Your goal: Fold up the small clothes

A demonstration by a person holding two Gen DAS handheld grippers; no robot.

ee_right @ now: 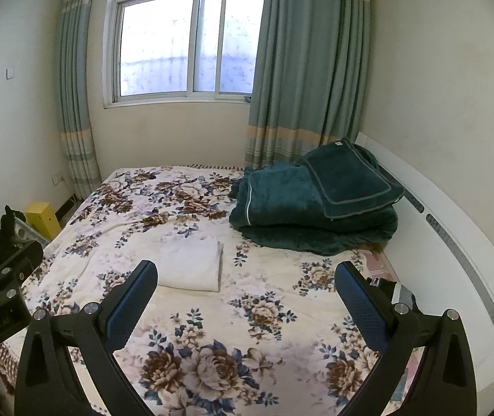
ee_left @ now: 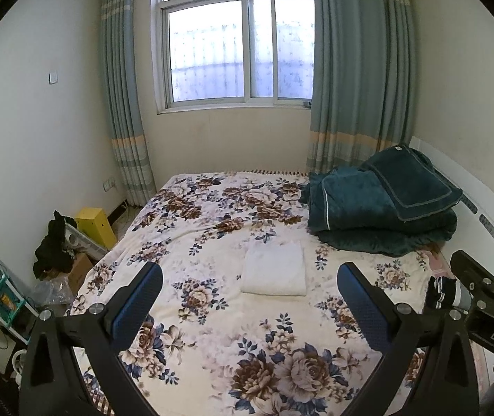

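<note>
Both the left gripper [ee_left: 249, 289] and right gripper [ee_right: 246, 286] hover released over the bed [ee_left: 212, 329]; grabbing the folded white cloth [ee_left: 274, 268] carelessly could undo its fold.

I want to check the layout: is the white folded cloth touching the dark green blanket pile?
Apart. In the right wrist view, a strip of floral bedspread shows plainly between the white folded cloth and the dark green blanket pile.

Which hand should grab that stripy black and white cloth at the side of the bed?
Probably the right. The black and white garment lies just beyond the right gripper, beside its right-hand finger, and its fingers are open. The left gripper faces the folded white cloth instead, farther away.
</note>
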